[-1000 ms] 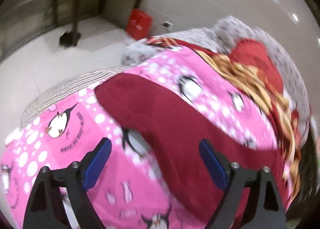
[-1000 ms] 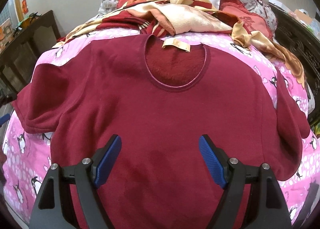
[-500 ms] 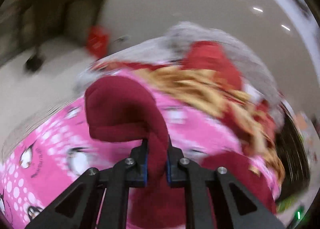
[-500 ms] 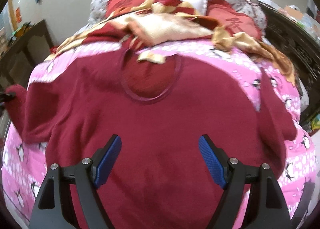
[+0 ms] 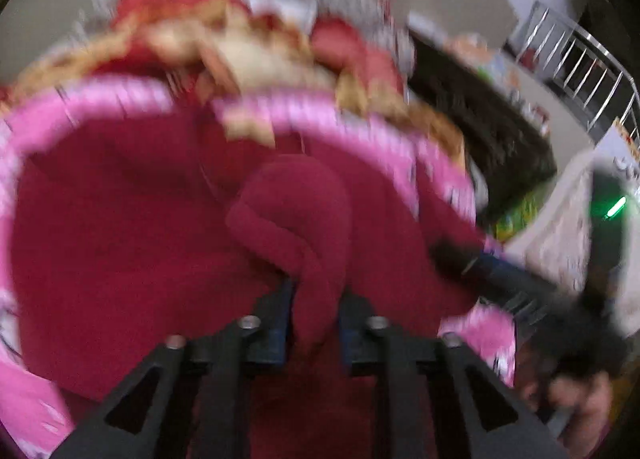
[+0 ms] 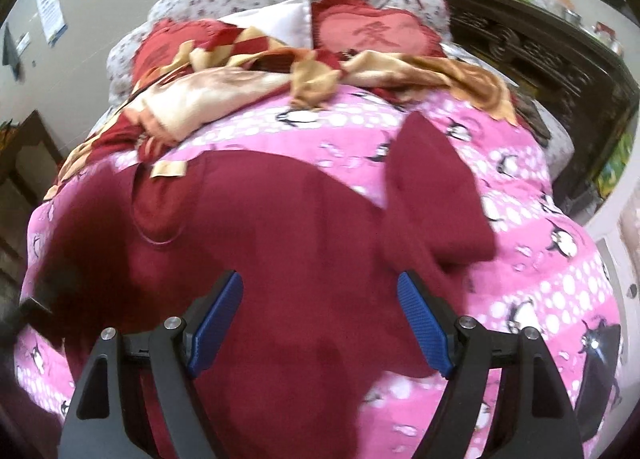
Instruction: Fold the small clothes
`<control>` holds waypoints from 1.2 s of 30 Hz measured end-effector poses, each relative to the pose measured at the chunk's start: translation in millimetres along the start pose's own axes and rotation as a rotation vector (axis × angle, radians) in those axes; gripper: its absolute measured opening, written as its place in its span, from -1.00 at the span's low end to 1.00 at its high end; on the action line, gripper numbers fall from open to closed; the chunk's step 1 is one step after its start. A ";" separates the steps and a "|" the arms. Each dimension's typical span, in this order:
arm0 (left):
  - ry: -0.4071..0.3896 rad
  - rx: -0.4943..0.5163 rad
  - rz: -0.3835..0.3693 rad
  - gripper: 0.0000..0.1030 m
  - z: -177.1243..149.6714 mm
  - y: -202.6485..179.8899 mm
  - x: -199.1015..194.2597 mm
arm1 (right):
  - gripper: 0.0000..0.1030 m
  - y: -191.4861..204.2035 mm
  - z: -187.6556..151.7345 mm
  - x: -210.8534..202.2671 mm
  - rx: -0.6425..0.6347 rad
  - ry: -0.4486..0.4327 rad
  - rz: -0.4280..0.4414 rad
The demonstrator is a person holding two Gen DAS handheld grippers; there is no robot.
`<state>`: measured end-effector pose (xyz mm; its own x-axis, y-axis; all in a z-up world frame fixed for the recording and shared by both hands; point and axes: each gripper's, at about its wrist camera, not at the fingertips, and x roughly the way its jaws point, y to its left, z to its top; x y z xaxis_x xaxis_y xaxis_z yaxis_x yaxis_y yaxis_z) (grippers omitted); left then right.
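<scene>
A dark red sweater [image 6: 280, 227] lies flat on a pink penguin blanket [image 6: 532, 275], neck toward the pillows. My left gripper [image 5: 314, 323] is shut on the sweater's left sleeve [image 5: 296, 215] and holds it lifted over the sweater's body [image 5: 120, 243]; this view is blurred. My right gripper [image 6: 320, 319] is open and empty above the sweater's lower right part. The right sleeve [image 6: 432, 195] lies spread toward the upper right. The right gripper also shows in the left wrist view [image 5: 520, 283] at the right.
A red and tan blanket [image 6: 240, 75] and red pillows [image 6: 372, 35] are heaped at the head of the bed. Dark carved furniture [image 6: 552, 59] stands to the right. A dark wooden table [image 6: 24, 163] stands to the left.
My left gripper closed on the left sleeve and carried it up and across over the sweater's body. My right gripper shifted right toward the right sleeve and stayed open.
</scene>
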<state>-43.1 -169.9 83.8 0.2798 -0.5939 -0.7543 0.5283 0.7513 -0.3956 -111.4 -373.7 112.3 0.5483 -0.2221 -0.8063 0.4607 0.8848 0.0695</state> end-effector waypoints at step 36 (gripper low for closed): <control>-0.050 -0.079 0.394 0.75 -44.8 125.0 -58.6 | 0.36 -5.3 -13.6 -9.6 -0.121 0.018 0.017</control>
<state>-29.3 -28.3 55.1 0.4883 -0.2683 -0.8304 0.3102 0.9428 -0.1222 -128.7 -370.7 111.6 0.5423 -0.1999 -0.8160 0.3632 0.9316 0.0132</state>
